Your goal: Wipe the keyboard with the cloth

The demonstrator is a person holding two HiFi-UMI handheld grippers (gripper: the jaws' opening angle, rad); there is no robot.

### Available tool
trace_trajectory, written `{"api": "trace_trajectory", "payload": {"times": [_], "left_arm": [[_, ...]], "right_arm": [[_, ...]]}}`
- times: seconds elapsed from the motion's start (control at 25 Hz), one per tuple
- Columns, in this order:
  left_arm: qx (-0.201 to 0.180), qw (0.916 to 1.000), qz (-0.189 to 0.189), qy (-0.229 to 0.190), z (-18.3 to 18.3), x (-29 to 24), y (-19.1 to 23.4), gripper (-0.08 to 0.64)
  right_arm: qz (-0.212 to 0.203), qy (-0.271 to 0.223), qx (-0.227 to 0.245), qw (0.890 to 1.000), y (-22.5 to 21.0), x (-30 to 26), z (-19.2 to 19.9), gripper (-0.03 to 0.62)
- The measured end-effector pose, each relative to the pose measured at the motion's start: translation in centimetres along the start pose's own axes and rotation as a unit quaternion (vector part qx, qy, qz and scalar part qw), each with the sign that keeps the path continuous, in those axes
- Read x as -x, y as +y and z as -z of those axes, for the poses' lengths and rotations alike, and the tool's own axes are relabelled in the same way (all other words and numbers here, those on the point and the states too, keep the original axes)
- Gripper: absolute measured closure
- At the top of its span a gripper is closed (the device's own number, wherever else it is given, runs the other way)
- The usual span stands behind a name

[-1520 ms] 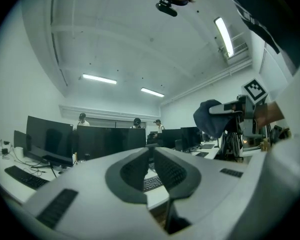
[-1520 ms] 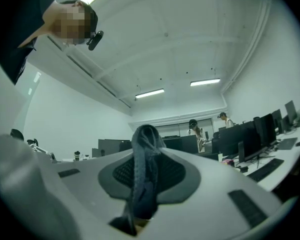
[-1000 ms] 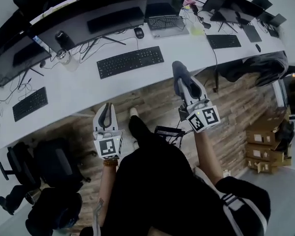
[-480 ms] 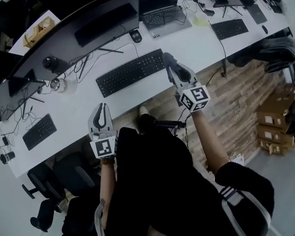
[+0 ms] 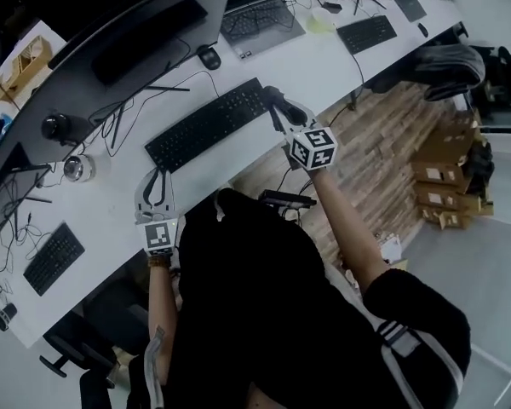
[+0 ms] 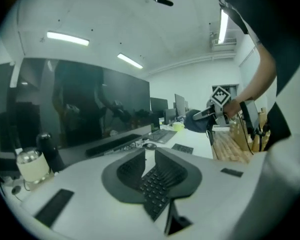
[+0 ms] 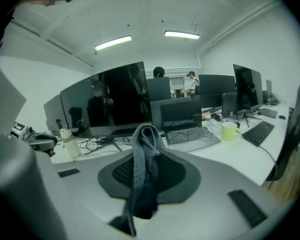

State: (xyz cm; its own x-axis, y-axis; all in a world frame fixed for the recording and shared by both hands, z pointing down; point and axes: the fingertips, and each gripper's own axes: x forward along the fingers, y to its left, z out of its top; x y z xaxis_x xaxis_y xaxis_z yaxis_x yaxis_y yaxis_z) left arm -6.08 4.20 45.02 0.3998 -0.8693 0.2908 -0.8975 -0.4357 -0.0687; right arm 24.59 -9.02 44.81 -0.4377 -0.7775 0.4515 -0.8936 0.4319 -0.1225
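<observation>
- Head view: the left gripper (image 5: 157,175) has its fingers squeezed together, and there is nothing in them.
- The keyboard (image 5: 209,124) lies on the white desk (image 5: 324,66), just past those fingertips and a little to their right.
- The right gripper (image 5: 277,106) holds the dark cloth (image 5: 271,95) in its fingers. These fingertips are over the right end of the keyboard. I cannot tell if the cloth touches the keys.
- Left gripper view: the fingers (image 6: 127,171) are closed and empty. The black keys of the keyboard show just in front of the tips, low down.
- Far ahead of the tips and to the right is the right gripper with the cloth. A clear jar (image 6: 32,166) stands off to the left.
- Right gripper view: the fingers pinch the grey cloth tight. It loops up above the tips and hangs down between them.
- A laptop (image 7: 187,129) sits past the fingertips, and a yellow-green mug (image 7: 230,130) stands to their right.
</observation>
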Motion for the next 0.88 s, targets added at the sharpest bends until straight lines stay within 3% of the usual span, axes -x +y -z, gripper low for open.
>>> {"api": "trace_trajectory", "payload": {"times": [0.04, 0.16, 0.28, 0.4, 0.52, 0.88], "left_arm": [[0.004, 0.9997, 0.015, 0.017, 1.5, -0.3, 0.5, 0.494], [0.009, 0.997, 0.054, 0.054, 5.5, -1.7, 1.5, 0.303], [-0.025, 0.9899, 0.1, 0.097, 9.2, -2.0, 0.3, 0.221], [-0.067, 0.9789, 0.147, 0.126, 12.5, -2.1, -0.5, 0.191], [-0.081, 0.9714, 0.169, 0.146, 15.0, -2.8, 0.2, 0.183], [-0.071, 0.9654, 0.171, 0.184, 19.0, -4.3, 1.7, 0.176]], "right_arm": [[0.014, 0.008, 0.009, 1.0, -0.1, -0.2, 0.4, 0.526], [0.059, 0.016, 0.052, 0.997, -1.0, -1.3, 0.9, 0.526], [0.081, 0.03, 0.063, 0.994, -2.3, -2.4, 2.1, 0.526], [0.088, 0.044, 0.057, 0.994, -3.6, -4.2, 3.9, 0.526], [0.098, 0.062, 0.07, 0.991, -4.7, -7.0, 5.6, 0.525], [0.114, 0.085, 0.097, 0.985, -6.8, -12.7, 7.6, 0.525]]}}
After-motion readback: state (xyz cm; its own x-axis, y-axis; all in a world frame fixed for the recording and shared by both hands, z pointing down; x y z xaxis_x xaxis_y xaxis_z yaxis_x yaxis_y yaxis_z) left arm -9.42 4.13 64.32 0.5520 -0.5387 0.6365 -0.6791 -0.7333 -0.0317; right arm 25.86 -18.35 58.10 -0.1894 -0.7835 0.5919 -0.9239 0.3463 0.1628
